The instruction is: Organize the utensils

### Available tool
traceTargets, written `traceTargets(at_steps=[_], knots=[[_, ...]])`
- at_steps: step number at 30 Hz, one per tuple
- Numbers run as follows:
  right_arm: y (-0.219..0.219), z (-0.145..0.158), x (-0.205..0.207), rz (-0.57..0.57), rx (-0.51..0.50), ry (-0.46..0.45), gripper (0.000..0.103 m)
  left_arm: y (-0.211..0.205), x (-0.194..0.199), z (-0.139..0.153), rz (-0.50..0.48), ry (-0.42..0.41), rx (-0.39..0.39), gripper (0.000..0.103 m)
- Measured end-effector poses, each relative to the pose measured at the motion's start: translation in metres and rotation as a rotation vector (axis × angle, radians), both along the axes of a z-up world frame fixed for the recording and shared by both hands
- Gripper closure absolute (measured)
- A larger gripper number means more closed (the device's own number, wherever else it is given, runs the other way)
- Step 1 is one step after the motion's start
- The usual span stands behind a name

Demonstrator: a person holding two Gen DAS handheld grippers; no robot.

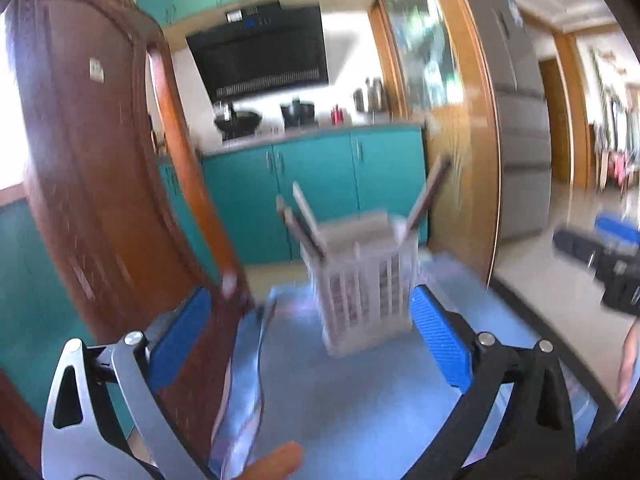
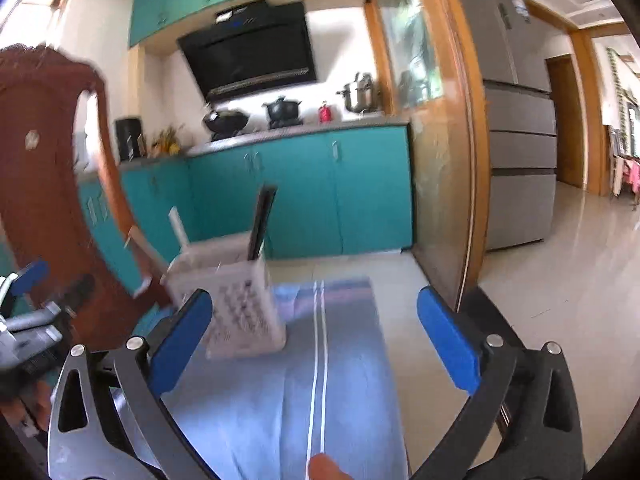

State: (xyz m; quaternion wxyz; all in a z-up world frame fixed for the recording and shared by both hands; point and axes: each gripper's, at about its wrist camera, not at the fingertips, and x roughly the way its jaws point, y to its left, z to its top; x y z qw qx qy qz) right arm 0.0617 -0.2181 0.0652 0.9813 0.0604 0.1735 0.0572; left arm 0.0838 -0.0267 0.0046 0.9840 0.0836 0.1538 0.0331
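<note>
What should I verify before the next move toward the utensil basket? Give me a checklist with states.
1. Left gripper open, nothing between its fingers: ok.
2. Right gripper open, nothing held: ok.
3. White basket upright on the blue cloth: ok.
4. Utensils in the basket, handles sticking out: ok; count and type: cannot tell, blurred.
5. Loose utensils on the cloth to sort: cannot tell.
6. Wooden chair clear of the left gripper's path: not ok, it stands right beside the left finger.
</note>
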Motion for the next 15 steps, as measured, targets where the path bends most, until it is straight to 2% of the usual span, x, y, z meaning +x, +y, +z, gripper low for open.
traceTargets(at_steps=[4, 7, 11, 15], knots=[[0.021, -0.002, -0.026, 0.017, -0.149, -0.075, 0.003, -0.005, -0.02, -0.005, 0.001, -0.016, 0.017, 0.004], [0.034, -0.005, -0.037, 0.023, -0.245, -0.087, 0.003, 0.002, -0.031, -0.004, 0.004, -0.03, -0.022, 0.004], [0.035, -0.006, -0.049, 0.016, -0.243, -0.106, 0.003, 0.013, -0.031, 0.001, 0.001, -0.015, -0.083, 0.004], [0.032, -0.006, -0.057, 0.024, -0.2, -0.114, 0.003, 0.018, -0.032, 0.001, 0.004, -0.004, -0.099, 0.004]])
